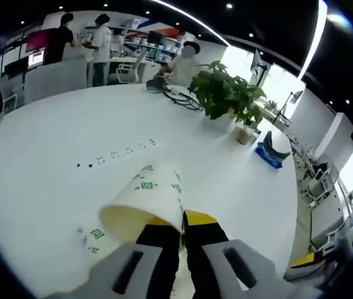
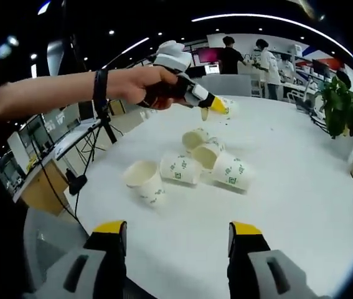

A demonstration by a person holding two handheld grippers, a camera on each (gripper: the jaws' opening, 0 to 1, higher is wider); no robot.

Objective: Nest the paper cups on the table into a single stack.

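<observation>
My left gripper [image 1: 182,221] is shut on the rim of a white paper cup [image 1: 145,199] with green marks, held on its side above the white table [image 1: 51,149]. In the right gripper view a hand holds that left gripper [image 2: 206,103] in the air beyond the pile, with the cup [image 2: 225,108] sticking out to the right. Several more cups lie on their sides mid-table: one [image 2: 144,180] nearest, one [image 2: 181,169] beside it, others [image 2: 233,172] clustered behind. My right gripper [image 2: 177,229] stands open with nothing between its jaws, short of the cups near the table's edge.
A potted plant [image 1: 226,93] stands at the table's far side, with a blue object [image 1: 269,152] and black cables [image 1: 182,98] near it. People stand at desks beyond [image 1: 101,43]. A tripod [image 2: 104,128] and a wooden desk [image 2: 39,180] are left of the table.
</observation>
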